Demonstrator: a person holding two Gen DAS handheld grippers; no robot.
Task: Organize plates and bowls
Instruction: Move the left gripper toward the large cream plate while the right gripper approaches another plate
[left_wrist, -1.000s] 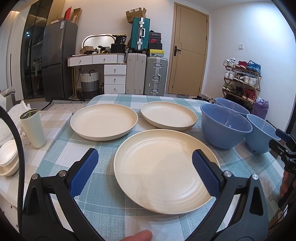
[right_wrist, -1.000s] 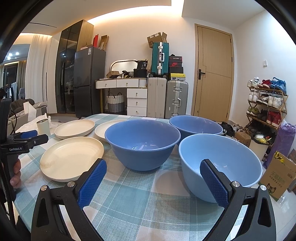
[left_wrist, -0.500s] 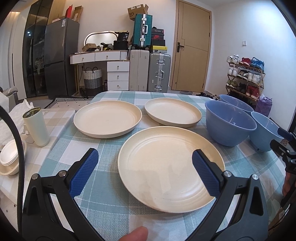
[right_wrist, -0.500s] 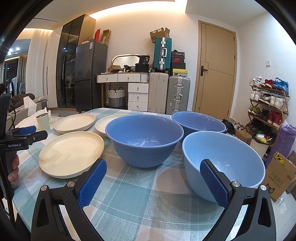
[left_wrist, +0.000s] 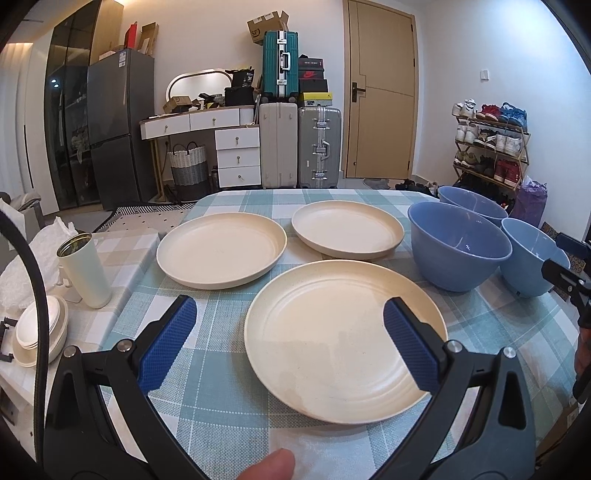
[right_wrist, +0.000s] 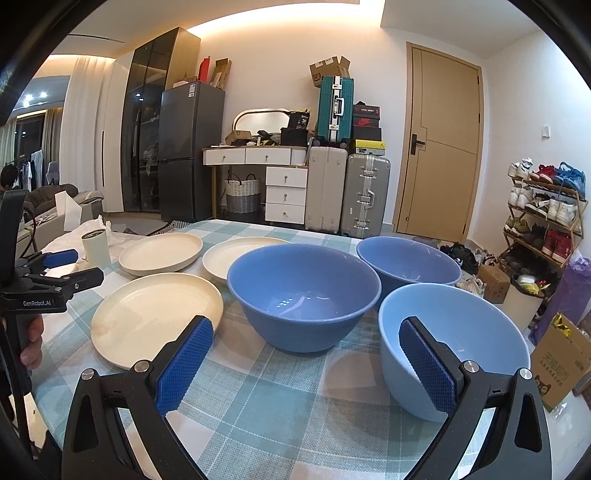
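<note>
Three cream plates lie on the checked table: a near plate (left_wrist: 343, 343), a back-left plate (left_wrist: 221, 253) and a back-right plate (left_wrist: 347, 229). Three blue bowls stand to their right: a middle bowl (right_wrist: 303, 295), a far bowl (right_wrist: 408, 264) and a lighter near bowl (right_wrist: 461, 343). My left gripper (left_wrist: 290, 341) is open and empty, just in front of the near plate. My right gripper (right_wrist: 306, 360) is open and empty, in front of the middle and near bowls, its right finger over the near bowl's rim.
A white tumbler (left_wrist: 85, 275) and stacked small white dishes (left_wrist: 38, 334) stand on a side surface left of the table (left_wrist: 207, 376). Suitcases, drawers and a shoe rack stand beyond the far edge. A cardboard box (right_wrist: 565, 363) sits on the floor at right.
Both grippers have risen and drawn back slightly, so the plates and bowls sit lower and farther in view. Nothing on the table has moved.
</note>
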